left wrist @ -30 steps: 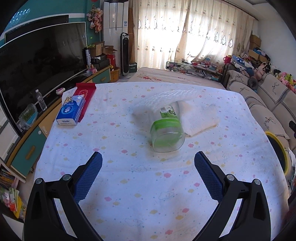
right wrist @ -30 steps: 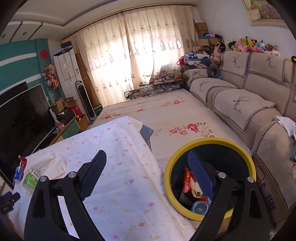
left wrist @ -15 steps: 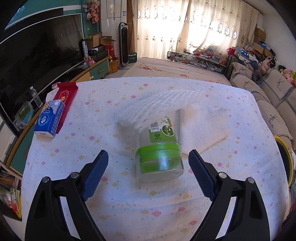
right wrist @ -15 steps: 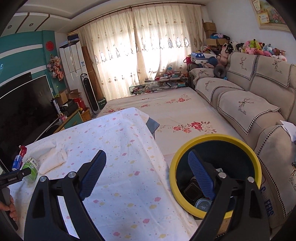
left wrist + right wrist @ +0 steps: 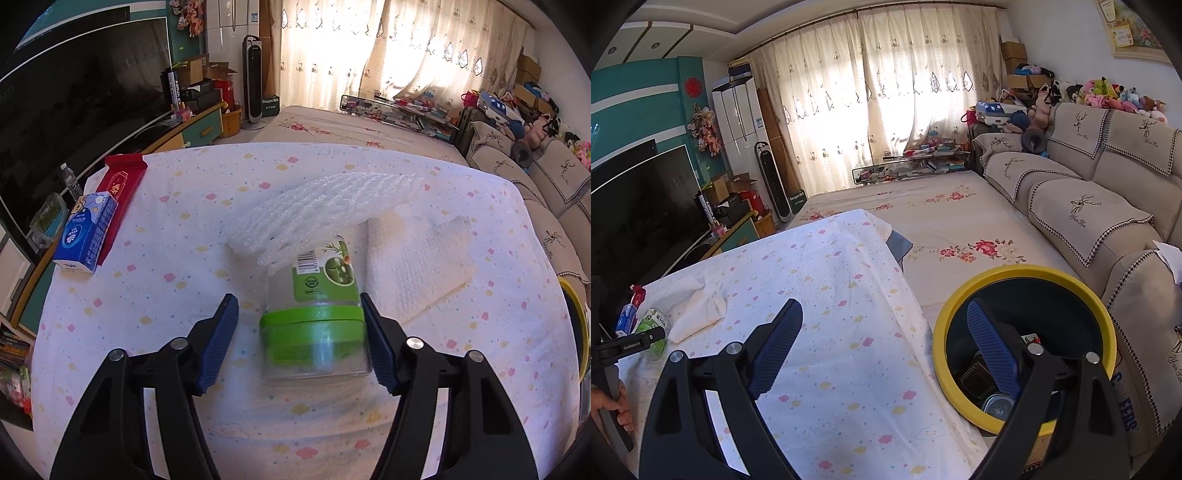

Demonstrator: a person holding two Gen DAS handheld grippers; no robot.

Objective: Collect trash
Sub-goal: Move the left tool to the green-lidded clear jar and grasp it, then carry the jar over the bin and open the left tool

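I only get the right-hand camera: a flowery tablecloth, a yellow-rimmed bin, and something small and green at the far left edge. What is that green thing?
Observer: A clear jar with a green band, lying on its side between the open fingers of the left gripper.
Operator: So is it grabbed?
Observer: Not yet. A gap of tablecloth shows between the jar and one finger. The other looks close against the jar, though I cannot tell if it touches.
Operator: Anything on the jar?
Observer: A white foam net drapes over its far end.
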